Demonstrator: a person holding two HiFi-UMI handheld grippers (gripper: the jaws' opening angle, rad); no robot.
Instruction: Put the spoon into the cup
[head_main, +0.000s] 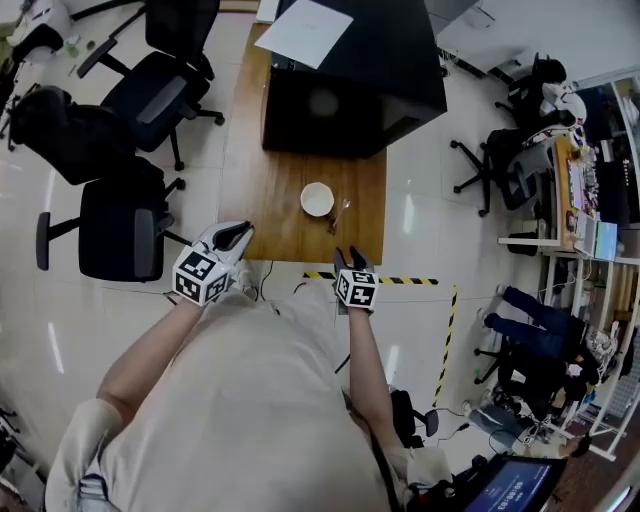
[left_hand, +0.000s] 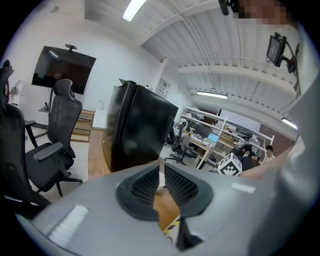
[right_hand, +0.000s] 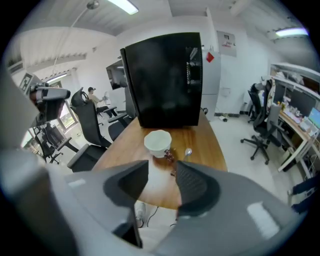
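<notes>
Right gripper view shows the spoon (right_hand: 186, 152) lying on the table (right_hand: 210, 145), just right of the cup (right_hand: 158, 141), bowl end away from the person. Reaching looks like the step in hand. The right gripper (right_hand: 162, 167) should meet the thin handle squarely, across its length, and go low enough to pinch it off the wood. Its jaws stand well apart and empty, near the table's front edge. The left gripper (left_hand: 161, 172) leaves only a narrow slit between its jaws and holds nothing.
</notes>
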